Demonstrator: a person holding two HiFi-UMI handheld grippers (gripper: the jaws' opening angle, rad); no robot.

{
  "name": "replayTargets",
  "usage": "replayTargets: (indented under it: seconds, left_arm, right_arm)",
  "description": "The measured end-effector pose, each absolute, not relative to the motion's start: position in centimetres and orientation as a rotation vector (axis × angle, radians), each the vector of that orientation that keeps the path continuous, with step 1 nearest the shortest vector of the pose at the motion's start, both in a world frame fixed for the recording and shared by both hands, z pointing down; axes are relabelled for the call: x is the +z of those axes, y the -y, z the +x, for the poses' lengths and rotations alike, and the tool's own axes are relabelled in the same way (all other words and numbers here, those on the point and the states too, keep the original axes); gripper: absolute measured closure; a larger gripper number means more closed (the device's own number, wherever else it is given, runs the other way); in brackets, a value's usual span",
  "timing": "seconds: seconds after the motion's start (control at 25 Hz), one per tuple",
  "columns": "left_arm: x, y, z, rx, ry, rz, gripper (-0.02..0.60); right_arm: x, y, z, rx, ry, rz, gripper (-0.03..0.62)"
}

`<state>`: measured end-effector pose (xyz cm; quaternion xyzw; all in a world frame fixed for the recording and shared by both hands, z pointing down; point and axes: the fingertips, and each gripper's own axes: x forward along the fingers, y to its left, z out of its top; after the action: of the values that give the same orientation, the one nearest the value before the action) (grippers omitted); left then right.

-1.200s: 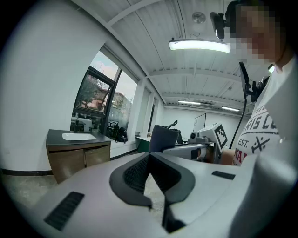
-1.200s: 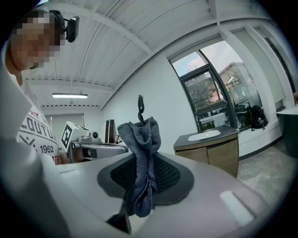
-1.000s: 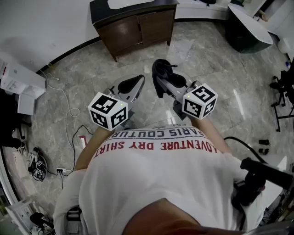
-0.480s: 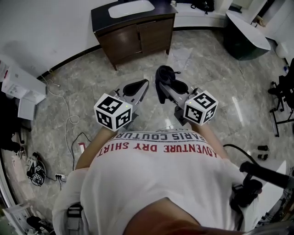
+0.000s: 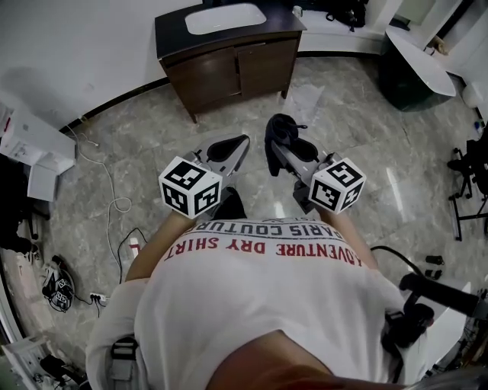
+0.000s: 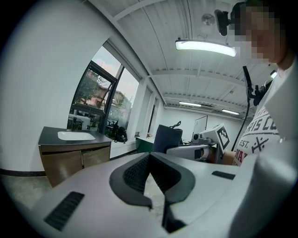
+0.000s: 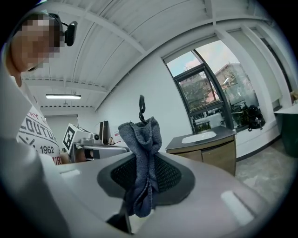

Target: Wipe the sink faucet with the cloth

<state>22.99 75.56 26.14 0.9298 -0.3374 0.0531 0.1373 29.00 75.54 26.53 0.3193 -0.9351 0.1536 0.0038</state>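
Note:
The dark wood cabinet (image 5: 229,61) stands against the far wall, and the white sink (image 5: 226,17) is set into its dark top. I cannot make out a faucet. My right gripper (image 5: 274,146) is held at waist height over the floor, shut on a dark grey cloth (image 5: 280,131). That cloth (image 7: 142,158) stands bunched between its pads, with the sink (image 7: 200,136) well beyond. My left gripper (image 5: 242,142) is level beside it, and its jaws (image 6: 150,159) are shut with nothing in them. The sink (image 6: 74,135) also lies far off to the left in the left gripper view.
Marble floor lies between me and the cabinet. A sheet of paper (image 5: 309,99) lies on the floor by the cabinet's right end. White boxes (image 5: 34,141) and cables (image 5: 114,198) are at the left. A dark round table (image 5: 412,53) stands at the right.
The cabinet and sink have come further into the head view from the top. Both grippers keep the same pose, the right one still shut on the cloth.

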Motion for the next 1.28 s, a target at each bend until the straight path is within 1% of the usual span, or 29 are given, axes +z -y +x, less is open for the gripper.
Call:
replayTargets:
  seconds: [0.12, 0.24, 0.52, 0.72, 0.8, 0.88, 1.04, 1.28]
  left_arm:
    - [27.9, -70.7, 21.7, 0.165, 0.950, 2.682, 0.581]
    - [29.0, -63.6, 19.8, 0.173, 0.938, 2.661, 0.581]
    - [32.1, -41.8, 14.0, 0.256, 0.915, 2.585, 0.581]
    - [29.5, -26.1, 10.1, 0.228, 0.946, 2.608, 0.581]
    - [28.5, -21.9, 9.0, 0.203, 0.975, 2.622, 0.581]
    - [28.1, -18.7, 8.5, 0.186, 0.990, 2.627, 0.581]
    - [28.7, -12.5, 9.3, 0.185, 0.993, 2.625, 0.581]
    - [30.0, -2.3, 10.1, 0.177, 1.066, 2.584, 0.581]
  right_arm:
    - [28.0, -70.4, 27.5, 0.503, 2.923, 1.013, 0.517]
    - [29.2, -63.5, 25.6, 0.540, 2.912, 1.009, 0.517]
    - [31.8, -41.3, 19.8, 0.626, 2.863, 1.018, 0.517]
    - [29.0, -26.3, 15.6, 0.420, 2.860, 1.013, 0.517]
    - [27.7, -22.3, 15.1, 0.416, 2.895, 1.027, 0.517]
    - [27.2, -19.2, 15.3, 0.483, 2.935, 1.038, 0.517]
    - [28.1, -12.6, 16.4, 0.510, 2.927, 1.045, 0.517]
    - [29.6, -1.8, 17.0, 0.519, 2.940, 0.934, 0.517]
